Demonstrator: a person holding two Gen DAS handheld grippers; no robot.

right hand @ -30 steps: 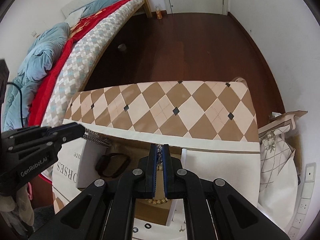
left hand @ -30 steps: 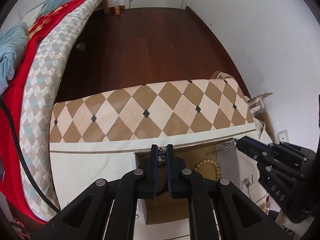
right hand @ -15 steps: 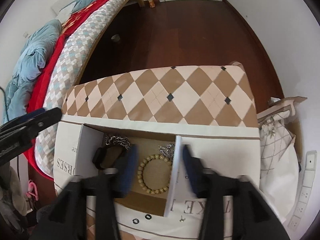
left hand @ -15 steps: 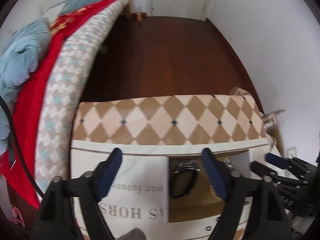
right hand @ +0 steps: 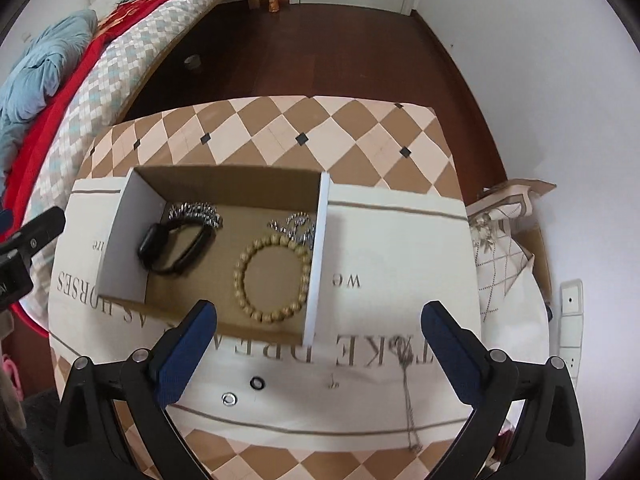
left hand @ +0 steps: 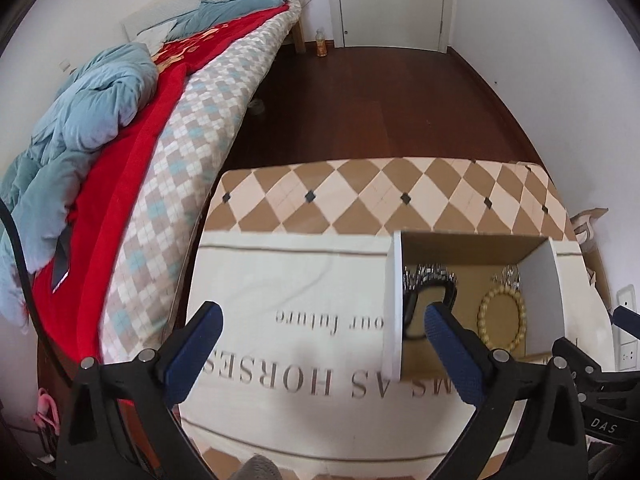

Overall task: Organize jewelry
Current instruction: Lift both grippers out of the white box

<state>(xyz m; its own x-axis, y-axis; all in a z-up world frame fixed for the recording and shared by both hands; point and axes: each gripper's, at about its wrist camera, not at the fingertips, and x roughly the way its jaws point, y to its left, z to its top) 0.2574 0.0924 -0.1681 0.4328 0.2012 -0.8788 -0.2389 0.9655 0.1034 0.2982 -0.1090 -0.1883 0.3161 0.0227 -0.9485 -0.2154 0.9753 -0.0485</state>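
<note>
An open cardboard box (right hand: 120, 236) with white walls sits on a lettered canvas cloth (right hand: 400, 248). In it lie a black watch (right hand: 176, 248), a silver chain (right hand: 196, 214), a wooden bead bracelet (right hand: 272, 276) and a second silver chain (right hand: 294, 228). On the cloth in front lie two small rings (right hand: 256, 383), a tiny earring (right hand: 332, 380) and a thin necklace (right hand: 408, 404). My right gripper (right hand: 318, 314) hangs over the box's near right corner, jaws opening, nothing held. My left gripper (left hand: 320, 316) is over the cloth left of the box (left hand: 394, 300), jaws opening, nothing held.
The cloth covers a table with a brown diamond pattern (right hand: 320, 128). A bed (left hand: 120, 160) with red and blue bedding runs along the left. A patterned bag (right hand: 504, 248) and a power strip (right hand: 570, 320) sit right of the table, with dark wooden floor (right hand: 320, 48) beyond.
Both grippers were shut on silver chains above the box and have spread wide. The chains now lie in the box. The left gripper has drifted left, the right gripper right.
</note>
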